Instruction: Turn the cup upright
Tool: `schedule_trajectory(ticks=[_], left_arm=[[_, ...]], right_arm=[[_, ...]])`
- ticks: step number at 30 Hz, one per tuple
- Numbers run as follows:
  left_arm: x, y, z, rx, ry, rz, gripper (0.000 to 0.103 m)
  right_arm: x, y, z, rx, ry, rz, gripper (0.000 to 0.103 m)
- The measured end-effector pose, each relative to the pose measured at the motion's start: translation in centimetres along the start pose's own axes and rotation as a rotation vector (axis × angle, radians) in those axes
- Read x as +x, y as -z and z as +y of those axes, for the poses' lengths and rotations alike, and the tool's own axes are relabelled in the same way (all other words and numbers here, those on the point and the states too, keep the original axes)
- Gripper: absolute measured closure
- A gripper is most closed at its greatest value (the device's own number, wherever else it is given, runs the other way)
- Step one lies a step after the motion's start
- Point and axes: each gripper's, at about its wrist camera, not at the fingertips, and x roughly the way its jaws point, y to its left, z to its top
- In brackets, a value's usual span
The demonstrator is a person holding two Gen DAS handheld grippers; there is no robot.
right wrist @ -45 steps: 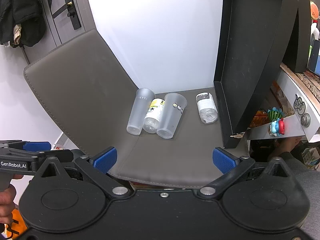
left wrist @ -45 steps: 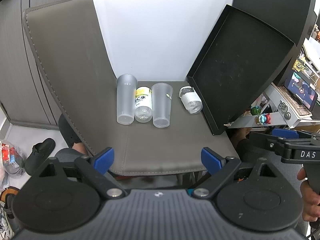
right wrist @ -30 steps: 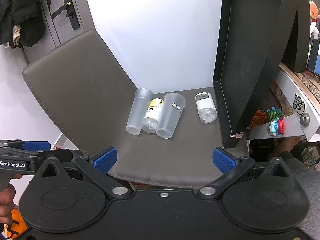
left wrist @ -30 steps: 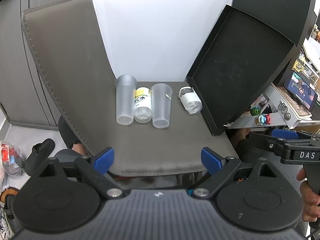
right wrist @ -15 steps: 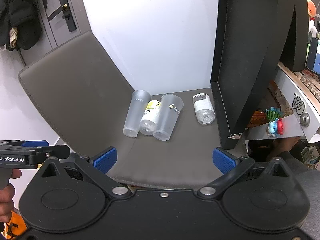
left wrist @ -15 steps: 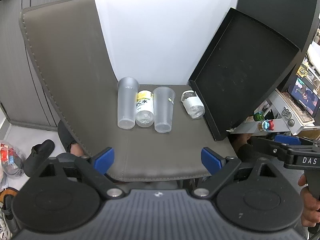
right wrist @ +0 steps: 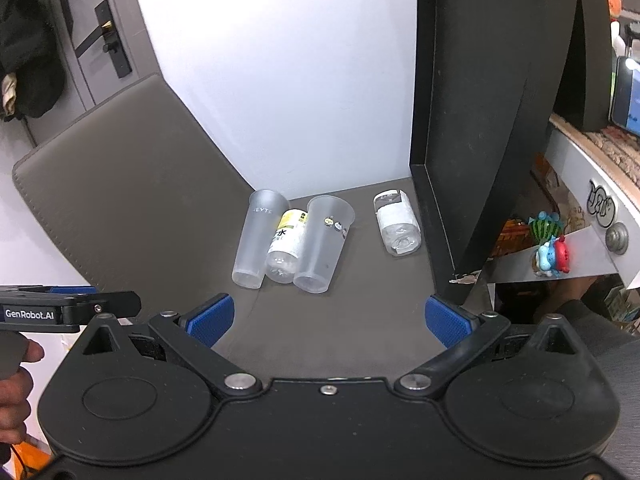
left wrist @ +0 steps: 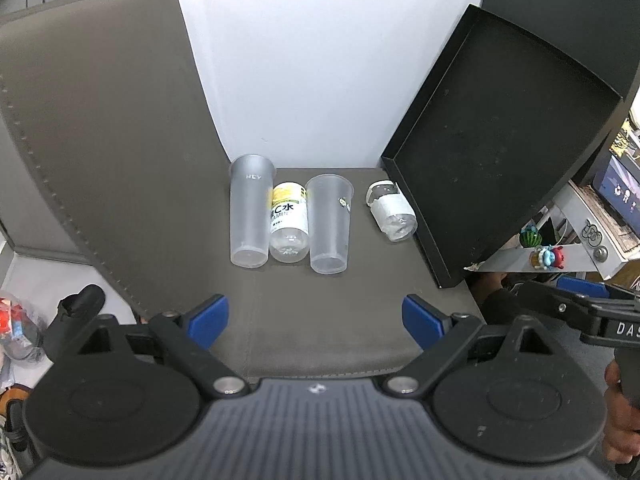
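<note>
grey chair seat (left wrist: 328,320) (white wall behind) holds cups (left wrist: 329,224); both hand-held grippers (left wrist: 316,320) (right wrist: 328,320) gape

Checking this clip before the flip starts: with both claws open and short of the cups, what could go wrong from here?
1. The frosted cup, yellow-label bottle and clear cup lie side by side, apparently touching; a claw finger may not fit between them and could roll the bottle.
2. Thin plastic cups may squash or slip under a hard pinch.
3. The tray leans nearby, with a small bottle beside it; a wide right claw swing could hit either.
</note>
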Motion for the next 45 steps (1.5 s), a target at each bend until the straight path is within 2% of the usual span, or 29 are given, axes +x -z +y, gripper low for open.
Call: schedule_trajectory(ticks=[5,10,23,32,39,45], left_arm=[[1.6,-0.8,0.1,0.003,0.009,0.008,0.011],[3.4,-1.6,0.3,0.000,0.014,0.028,0.011],[8.0,-4.3,0.8,-0.013,0.039,0.066,0.013],[11.3,-6.1,0.9,-0.015,0.041,0.078,0.014],[14.2,-7.6,1.3,-0.035,0.039,0.106,0.021],[16.9,-8.6,1.8,-0.057,0.037,0.137,0.025]], right_arm=[[0.9,0.0,-0.8,0.034,0.003,-0.008,0.001],[1.5,-0.5,-2.2,0.124,-0.046,-0.016,0.001],[4.7,-0.9,-4.2,0.186,-0.007,-0.018,0.002],[7.3,-0.9,-5.5,0.239,0.000,0.004,0.011],[9.4,-0.9,-6.1,0.270,-0.014,0.019,0.018],[11.5,-0.6,-6.3,0.278,-0.030,0.036,0.019]])
